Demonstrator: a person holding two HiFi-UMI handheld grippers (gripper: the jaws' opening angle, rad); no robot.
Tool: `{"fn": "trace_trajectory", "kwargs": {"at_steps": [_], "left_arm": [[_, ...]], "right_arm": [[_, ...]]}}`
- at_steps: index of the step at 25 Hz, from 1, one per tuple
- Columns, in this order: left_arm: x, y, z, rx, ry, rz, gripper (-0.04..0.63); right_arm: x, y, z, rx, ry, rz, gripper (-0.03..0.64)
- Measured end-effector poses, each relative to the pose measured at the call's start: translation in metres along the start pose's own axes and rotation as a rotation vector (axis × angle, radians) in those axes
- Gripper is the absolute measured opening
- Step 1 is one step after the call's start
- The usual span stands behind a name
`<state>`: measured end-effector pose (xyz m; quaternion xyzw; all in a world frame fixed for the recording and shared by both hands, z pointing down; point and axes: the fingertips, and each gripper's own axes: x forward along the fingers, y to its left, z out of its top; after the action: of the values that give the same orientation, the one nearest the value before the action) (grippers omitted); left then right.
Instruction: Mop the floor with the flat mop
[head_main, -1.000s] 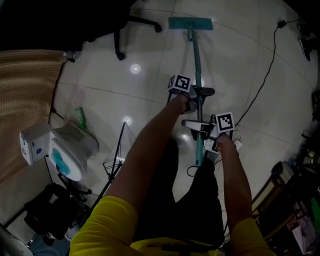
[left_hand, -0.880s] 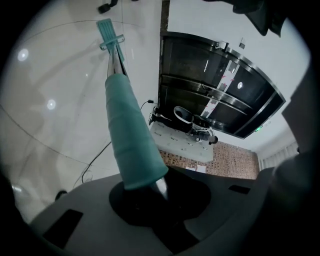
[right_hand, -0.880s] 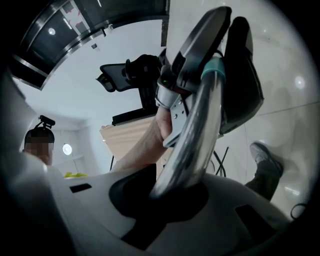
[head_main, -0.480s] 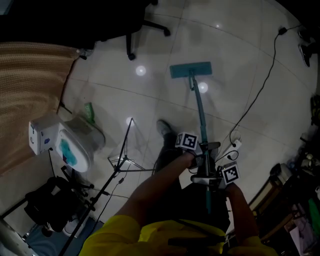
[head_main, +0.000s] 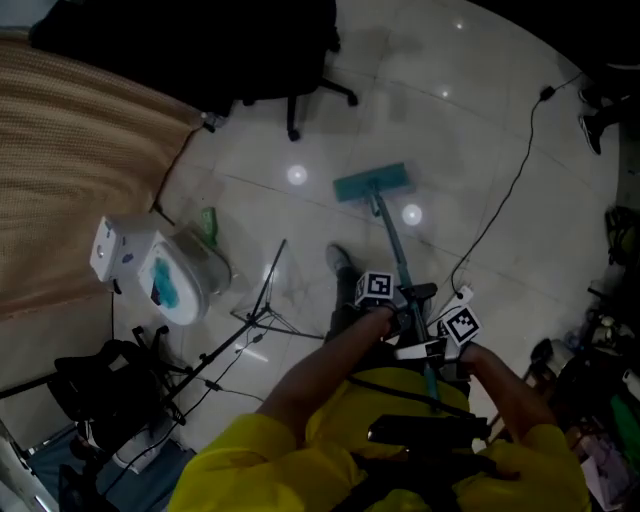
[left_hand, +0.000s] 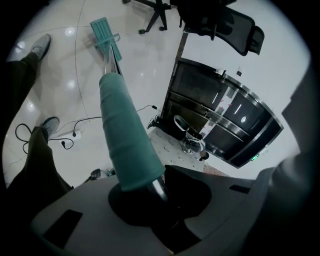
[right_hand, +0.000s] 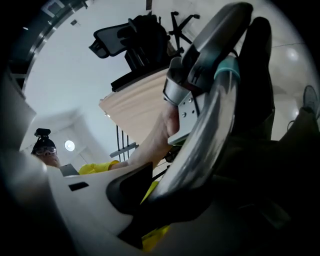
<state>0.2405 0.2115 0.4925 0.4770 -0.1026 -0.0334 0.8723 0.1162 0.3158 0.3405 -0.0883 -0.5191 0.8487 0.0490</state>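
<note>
Well, my left gripper (head_main: 402, 312) and right gripper (head_main: 425, 350) each have jaws pinching the flat mop (head_main: 373, 184); its pole (head_main: 388, 228) seems stiff, light and slick, so the teal sleeve (left_hand: 127, 135) looks the surest hold.

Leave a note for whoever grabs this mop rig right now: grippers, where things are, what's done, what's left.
Left gripper: shut on the mop handle, at its teal grip.
Right gripper: shut on the same handle, nearer the body.
Mop head: flat on the floor, ahead of the feet.
Done: no telling how much floor is mopped.
Left: mop the floor; mind the cable at right and the tripod at left.
</note>
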Motion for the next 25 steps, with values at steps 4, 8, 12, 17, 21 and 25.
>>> {"fn": "trace_trajectory", "kwargs": {"at_steps": [4,8,12,17,21,25], "left_arm": [[-0.013,-0.030,-0.018,0.010,-0.076,-0.030,0.080],[-0.020,-0.049,-0.028,0.031,-0.146,-0.073,0.072],[-0.021,-0.058,-0.040,0.068,-0.181,-0.090,0.072],[-0.028,-0.066,-0.047,0.086,-0.269,-0.144,0.069],[-0.034,-0.066,-0.051,0.099,-0.307,-0.146,0.069],[-0.036,-0.066,-0.051,0.086,-0.325,-0.153,0.069]], "right_arm": [[0.004,0.029,-0.027,-0.019,0.071,-0.014,0.110],[0.001,0.035,-0.047,-0.055,0.134,-0.058,0.110],[-0.008,0.035,-0.067,-0.098,0.195,-0.092,0.110],[-0.013,0.034,-0.084,-0.134,0.256,-0.131,0.110],[-0.014,0.035,-0.091,-0.147,0.277,-0.115,0.110],[-0.014,0.038,-0.093,-0.140,0.290,-0.119,0.115]]}}
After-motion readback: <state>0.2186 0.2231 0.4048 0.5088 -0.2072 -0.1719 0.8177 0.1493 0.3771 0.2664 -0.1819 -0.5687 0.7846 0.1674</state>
